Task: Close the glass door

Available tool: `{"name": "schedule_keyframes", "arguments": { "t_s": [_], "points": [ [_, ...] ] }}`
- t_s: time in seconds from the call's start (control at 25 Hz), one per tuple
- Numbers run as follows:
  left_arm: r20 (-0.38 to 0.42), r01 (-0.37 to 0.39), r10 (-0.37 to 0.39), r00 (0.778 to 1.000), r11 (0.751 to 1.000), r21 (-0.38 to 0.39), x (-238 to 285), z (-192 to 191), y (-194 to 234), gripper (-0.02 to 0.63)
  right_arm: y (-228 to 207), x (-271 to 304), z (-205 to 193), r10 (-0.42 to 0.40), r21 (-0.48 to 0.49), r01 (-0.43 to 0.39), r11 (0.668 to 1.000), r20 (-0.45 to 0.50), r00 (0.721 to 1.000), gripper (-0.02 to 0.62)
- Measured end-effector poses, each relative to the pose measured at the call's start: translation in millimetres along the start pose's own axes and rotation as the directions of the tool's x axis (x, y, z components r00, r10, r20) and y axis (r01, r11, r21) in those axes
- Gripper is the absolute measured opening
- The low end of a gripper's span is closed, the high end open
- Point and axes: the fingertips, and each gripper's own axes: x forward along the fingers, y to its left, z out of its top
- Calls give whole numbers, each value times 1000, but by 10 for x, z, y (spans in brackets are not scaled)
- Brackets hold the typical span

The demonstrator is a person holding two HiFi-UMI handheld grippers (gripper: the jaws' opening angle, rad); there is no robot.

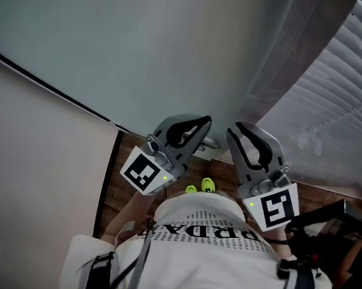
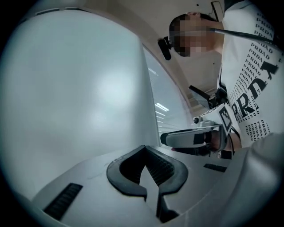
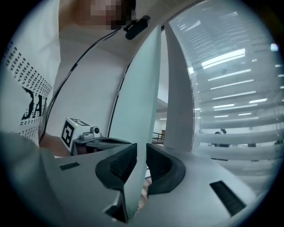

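The frosted, pale green glass door [image 1: 144, 45] fills the top of the head view. Its free edge runs down to the floor between my two grippers. My right gripper [image 1: 232, 131] is at that edge. In the right gripper view the pane [image 3: 143, 88] passes straight between the dark pads of the right gripper [image 3: 141, 153], which are shut on it. My left gripper [image 1: 202, 122] sits just left of the right one, against the door face [image 2: 75, 88]. The tips of the left gripper [image 2: 144, 150] meet with nothing between them.
A grey upright panel [image 1: 286, 49] stands just right of the door edge, with white slatted blinds [image 1: 351, 91] beyond it. A white wall [image 1: 31, 161] lies to the left. Below are a wooden floor [image 1: 111, 185], a metal floor fitting [image 1: 209, 146] and the person's yellow-green shoes [image 1: 203, 185].
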Motion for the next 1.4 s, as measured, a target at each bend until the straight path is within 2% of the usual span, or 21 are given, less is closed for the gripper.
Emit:
{"name": "schedule_keyframes", "arguments": {
  "t_s": [0.24,0.4,0.6,0.72,0.76,0.92,1.04,1.12,1.2,1.32,1.4],
  "points": [
    [133,31,-44,990,995,93,296,76,124,0,66,17,121,56,-31,-54,998,91,994,55],
    [170,26,-50,984,990,136,391,143,167,0,111,25,172,91,-53,-85,995,130,987,55],
    [204,14,-41,978,991,135,431,219,198,0,167,29,132,115,-52,-110,992,88,989,55],
    [209,20,-46,977,992,125,396,221,175,0,151,60,145,102,-52,-98,994,85,991,48],
    [208,22,-47,977,992,122,401,228,170,0,142,71,150,97,-60,-92,994,81,992,24],
    [216,5,-26,976,995,97,441,246,147,0,123,68,117,121,-114,-113,987,64,991,23],
    [240,-16,-18,971,990,141,404,235,94,0,124,16,92,126,-108,-118,987,80,989,23],
    [249,-23,-13,969,990,142,371,182,34,0,127,-33,30,120,-103,-112,988,73,990,23],
    [276,-38,-2,961,989,141,357,141,-6,0,119,-58,-15,125,-134,-115,984,66,990,23],
    [344,-77,24,939,987,140,357,134,-30,0,116,-69,-45,146,-202,-133,970,50,988,23],
    [356,-76,20,934,987,143,337,167,-56,0,144,-60,-35,154,-216,-141,966,47,987,23]
  ]
}}
